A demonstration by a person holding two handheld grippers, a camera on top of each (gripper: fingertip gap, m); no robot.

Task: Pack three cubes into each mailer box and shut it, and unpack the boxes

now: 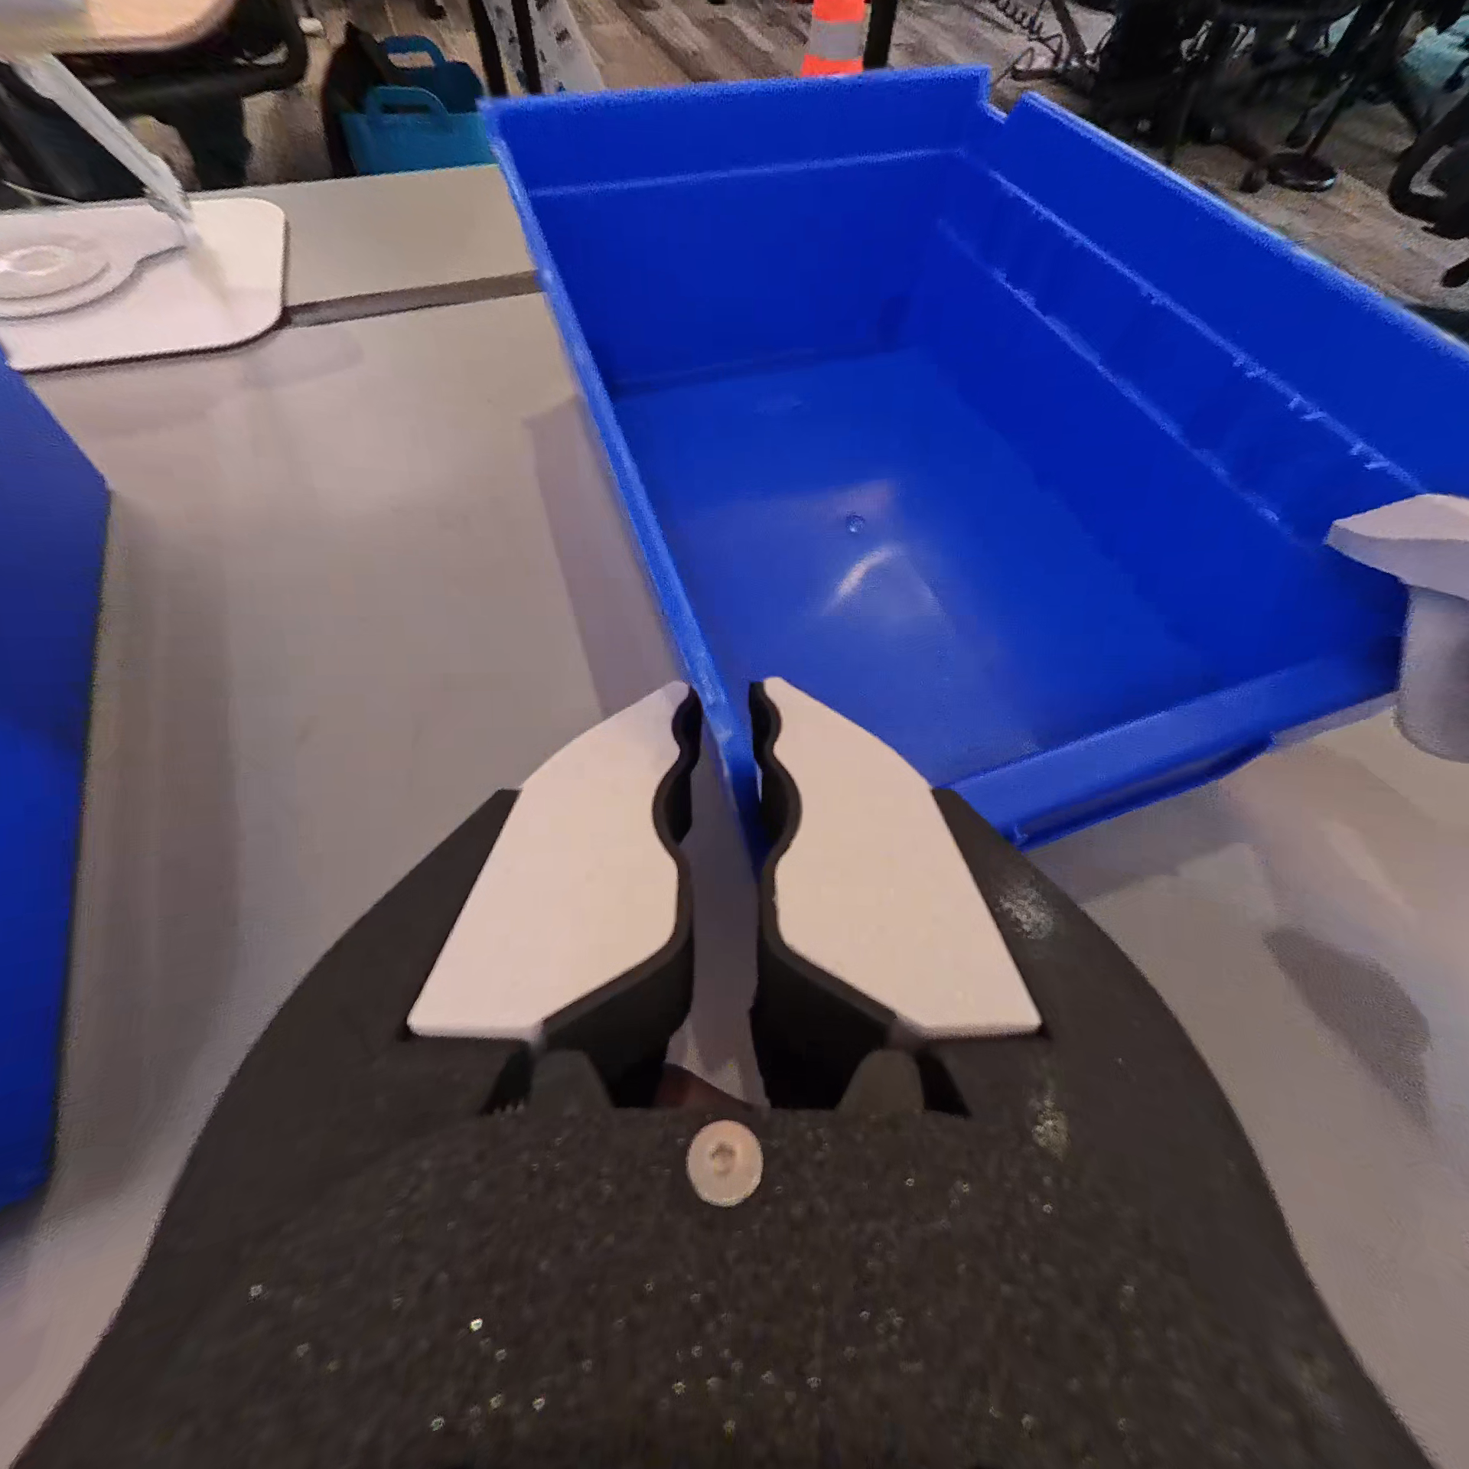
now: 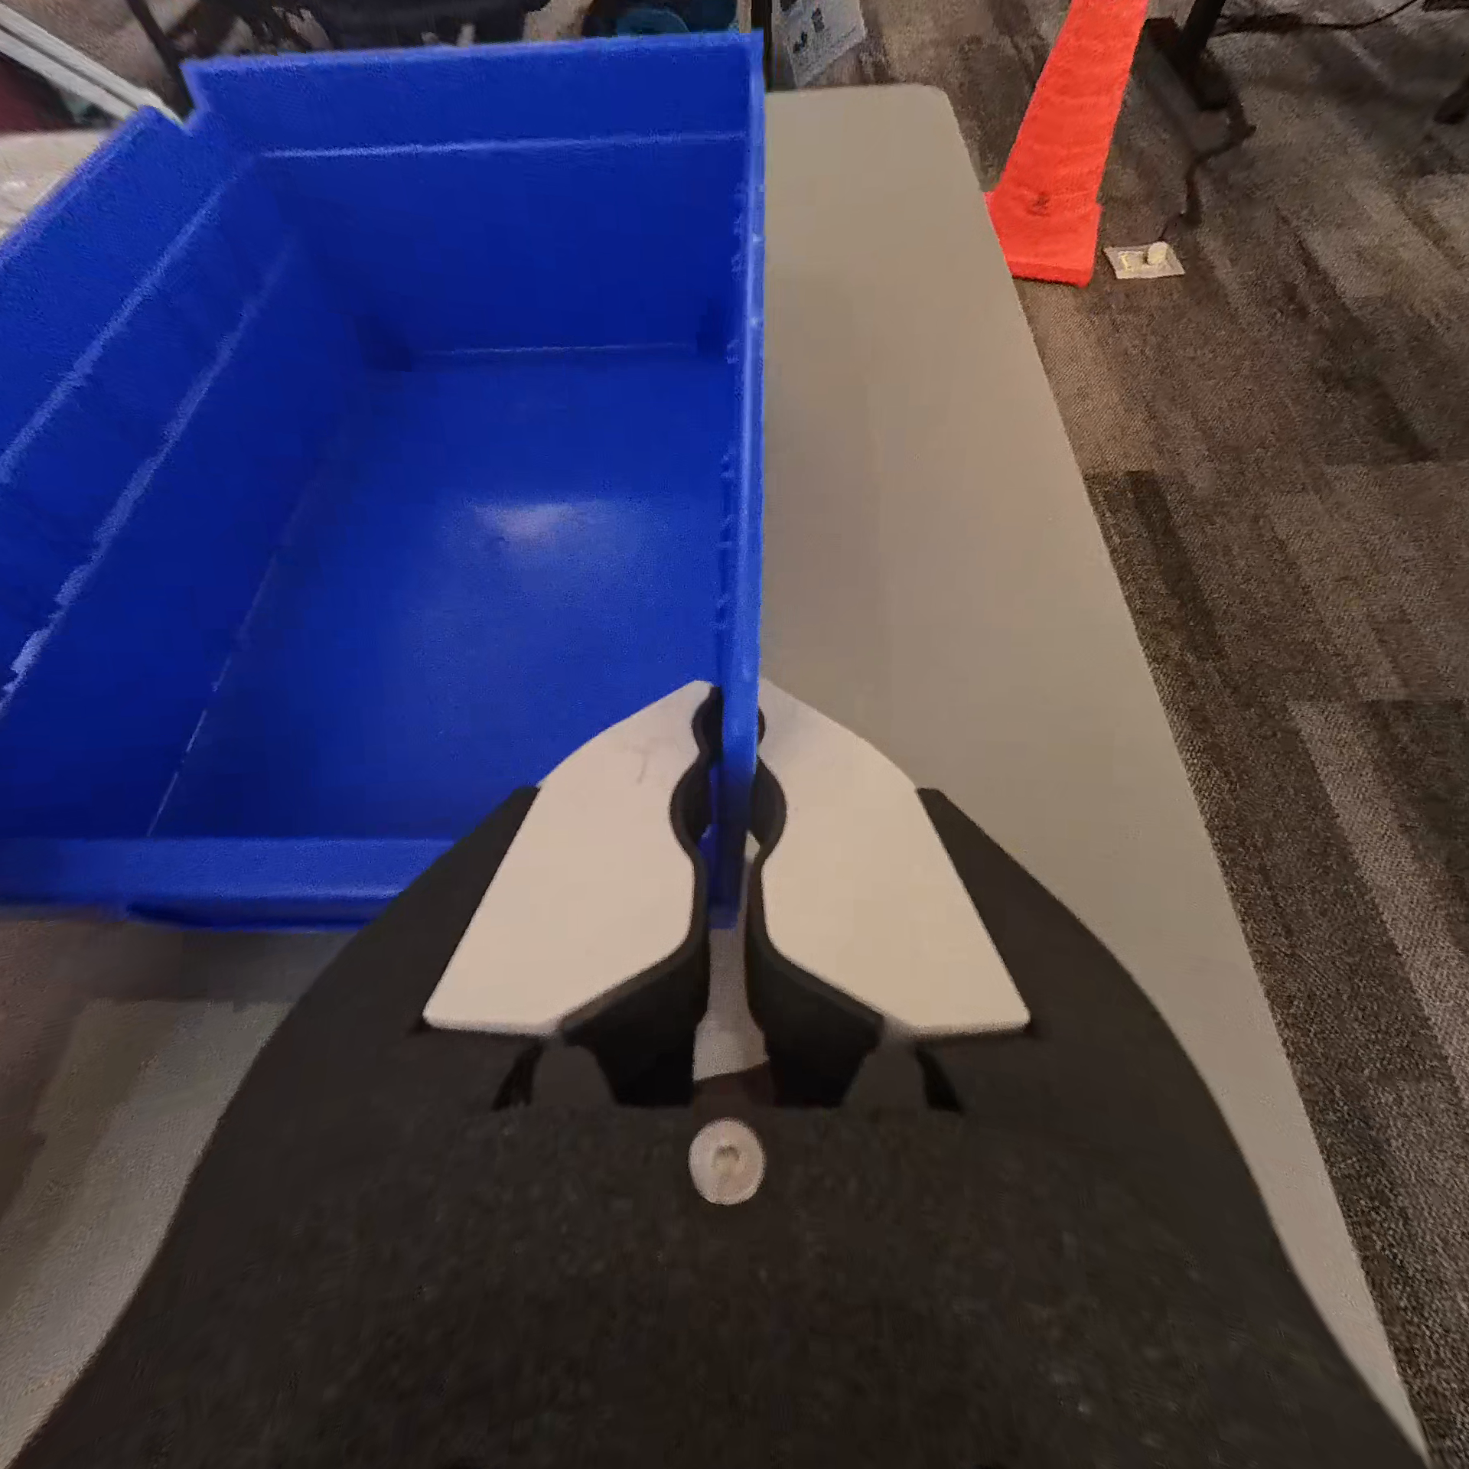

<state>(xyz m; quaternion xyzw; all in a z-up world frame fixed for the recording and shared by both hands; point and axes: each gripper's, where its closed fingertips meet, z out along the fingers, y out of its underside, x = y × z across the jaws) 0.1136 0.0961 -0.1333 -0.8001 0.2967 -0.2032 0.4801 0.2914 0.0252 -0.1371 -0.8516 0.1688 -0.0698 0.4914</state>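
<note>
Left gripper (image 1: 725, 699) is pinching the blue bin's (image 1: 1113, 334) near-left wall. Right gripper (image 2: 735, 699) is pinching its near-right wall on the grey table (image 2: 874, 477).

Grey table (image 1: 318, 636) with a blue bin (image 1: 994, 493) and items at its left side.
The table top is plain grey, with a seam running across its far part. The open blue bin sits on it toward the right, its interior bare. A white flat stand base (image 1: 159, 286) lies at the far left. A second blue container (image 1: 40, 755) stands at the left edge, only partly in view. The table's right edge (image 2: 994, 556) borders dark carpet.
</note>
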